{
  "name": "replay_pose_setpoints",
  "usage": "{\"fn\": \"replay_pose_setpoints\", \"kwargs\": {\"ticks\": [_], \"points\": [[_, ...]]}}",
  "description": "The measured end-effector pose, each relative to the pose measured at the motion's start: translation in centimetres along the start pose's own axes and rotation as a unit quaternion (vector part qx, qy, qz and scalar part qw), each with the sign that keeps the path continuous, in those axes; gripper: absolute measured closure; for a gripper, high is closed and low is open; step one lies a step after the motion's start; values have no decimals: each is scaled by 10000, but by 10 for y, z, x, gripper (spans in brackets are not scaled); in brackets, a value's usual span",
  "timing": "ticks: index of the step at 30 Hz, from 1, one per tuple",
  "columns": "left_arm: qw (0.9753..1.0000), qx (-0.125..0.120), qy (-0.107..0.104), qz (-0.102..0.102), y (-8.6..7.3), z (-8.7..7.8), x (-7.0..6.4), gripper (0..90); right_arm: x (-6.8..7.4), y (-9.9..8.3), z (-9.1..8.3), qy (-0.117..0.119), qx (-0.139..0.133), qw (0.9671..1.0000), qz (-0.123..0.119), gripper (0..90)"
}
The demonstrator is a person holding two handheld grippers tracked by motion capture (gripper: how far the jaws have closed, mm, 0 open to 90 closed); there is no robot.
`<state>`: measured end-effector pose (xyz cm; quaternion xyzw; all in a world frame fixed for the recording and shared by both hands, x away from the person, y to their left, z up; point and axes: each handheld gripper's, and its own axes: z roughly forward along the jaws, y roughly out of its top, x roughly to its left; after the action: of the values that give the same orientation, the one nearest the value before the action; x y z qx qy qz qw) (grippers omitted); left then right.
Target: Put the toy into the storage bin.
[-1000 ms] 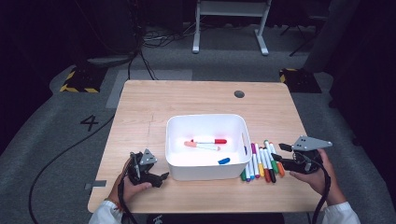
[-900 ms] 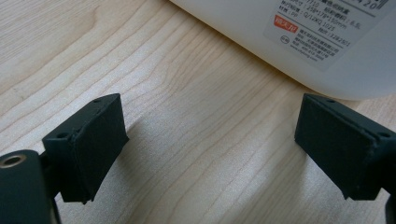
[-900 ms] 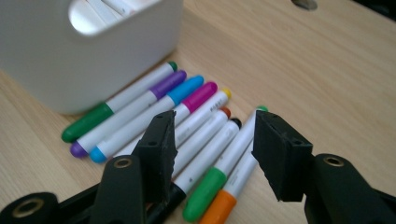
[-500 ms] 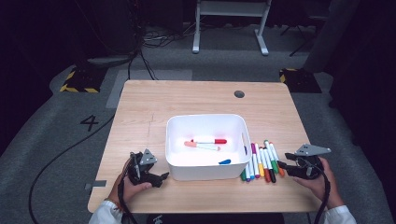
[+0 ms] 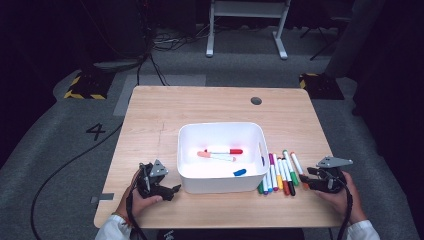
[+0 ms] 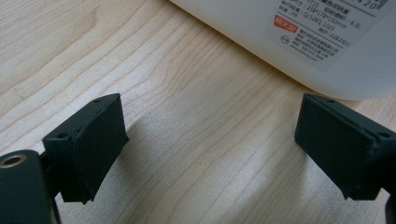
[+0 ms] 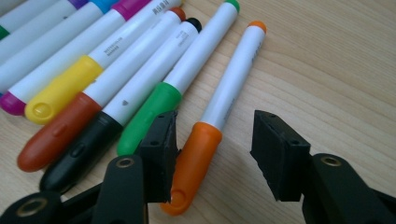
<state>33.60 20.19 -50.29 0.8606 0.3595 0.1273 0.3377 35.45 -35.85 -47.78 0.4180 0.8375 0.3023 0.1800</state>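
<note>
Right gripper (image 7: 212, 154), a black two-jaw tool held in the person's right hand (image 5: 340, 192), sits low over the near right part of the light wooden table (image 5: 200, 107) with its jaws spread. Between them lies the cap end of the orange-capped white marker (image 7: 219, 112); one jaw is just beside the cap, the other stands apart from it, so nothing is clamped. That marker is the outermost of a row lying side by side on the tabletop, just right of the tub. Next to it in the right gripper view come a green-capped marker (image 7: 182, 79), a black-capped marker (image 7: 116, 116), a brown-capped marker (image 7: 88, 105) and a yellow-capped marker (image 7: 70, 79), then more white barrels running out of frame. In the high view the row of markers (image 5: 277, 172) counts about seven, though the far ones are too tightly packed to be sure.

Left gripper (image 6: 210, 149), also black and held in the person's left hand (image 5: 142, 197), rests at the near left of the table with its jaws wide apart and only bare wood between them. Just beyond it rises the white plastic rectangular tub (image 5: 187, 172), whose labelled wall (image 6: 327, 32) fills the upper corner of the left gripper view.

Inside the tub lie three markers: a blue-capped one (image 5: 240, 172) near the front wall, a pink-capped one (image 5: 215, 156) and a red-capped one (image 5: 225, 150) farther back.
</note>
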Motion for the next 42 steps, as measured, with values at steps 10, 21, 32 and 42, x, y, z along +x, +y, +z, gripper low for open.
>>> {"fn": "replay_pose_setpoints", "kwargs": {"ticks": [10,21,32,42], "points": [[10000,3,4,-2,0,0,0,91,-13,-10,3,-115,38,9994,332,580],[10000,1,8,0,0,0,0,91,-20,-12,3,-243,-87,9980,581,746],[10000,1,8,-1,0,0,0,91,-22,-5,-6,-194,-368,9977,544,748],[10000,3,8,-1,0,0,0,91,-12,26,-34,-13,-846,9963,167,748]]}}
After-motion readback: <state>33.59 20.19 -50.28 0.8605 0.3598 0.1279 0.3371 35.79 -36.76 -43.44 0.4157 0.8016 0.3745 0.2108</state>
